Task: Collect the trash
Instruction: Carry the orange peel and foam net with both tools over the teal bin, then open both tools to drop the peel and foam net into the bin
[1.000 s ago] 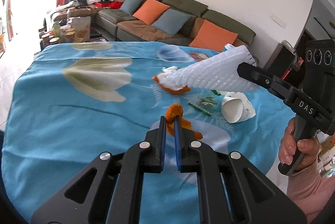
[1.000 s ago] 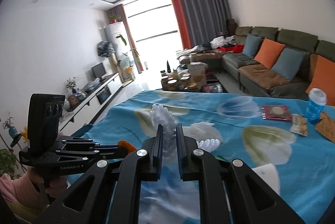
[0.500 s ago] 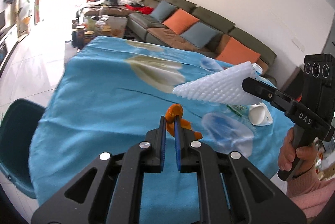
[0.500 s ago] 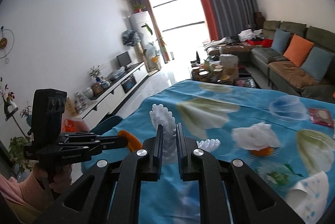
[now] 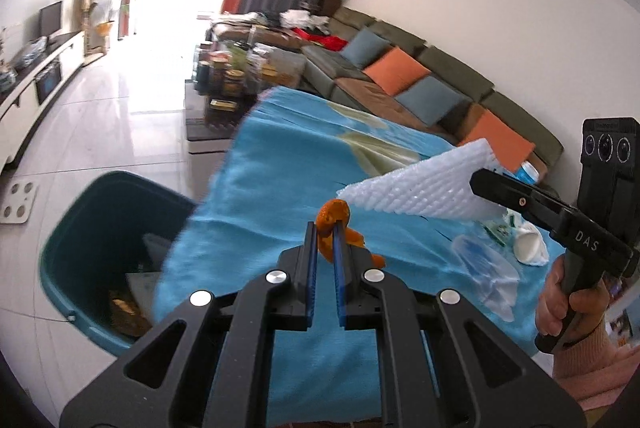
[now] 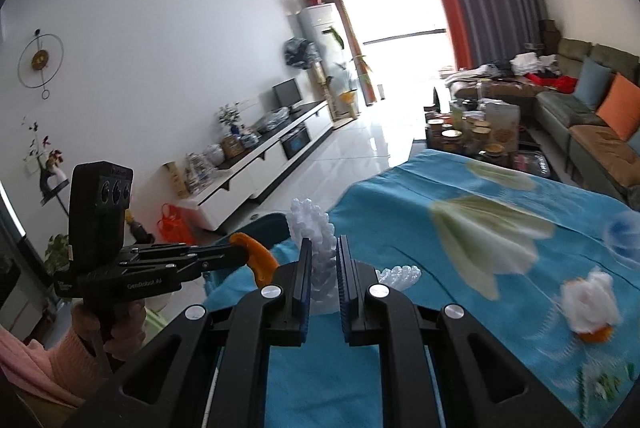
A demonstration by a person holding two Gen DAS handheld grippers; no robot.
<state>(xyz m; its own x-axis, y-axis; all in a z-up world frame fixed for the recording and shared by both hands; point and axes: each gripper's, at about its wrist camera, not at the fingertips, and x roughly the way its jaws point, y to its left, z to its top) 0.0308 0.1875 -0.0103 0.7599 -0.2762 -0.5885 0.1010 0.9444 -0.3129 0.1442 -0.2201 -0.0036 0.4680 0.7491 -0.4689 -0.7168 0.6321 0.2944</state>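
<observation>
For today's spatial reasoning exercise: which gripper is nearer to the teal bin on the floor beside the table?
Left. The left gripper, shut on the orange peel, is at the table corner beside the teal bin. The right gripper, shut on the white foam net, is on its far side, over the table.

White letters "DAS" stand on the black body of the right gripper [image 5: 476,184] — seen from the left wrist. The left gripper [image 6: 236,255] carries "GenRobot.AI" along its side — small, only just readable.
</observation>
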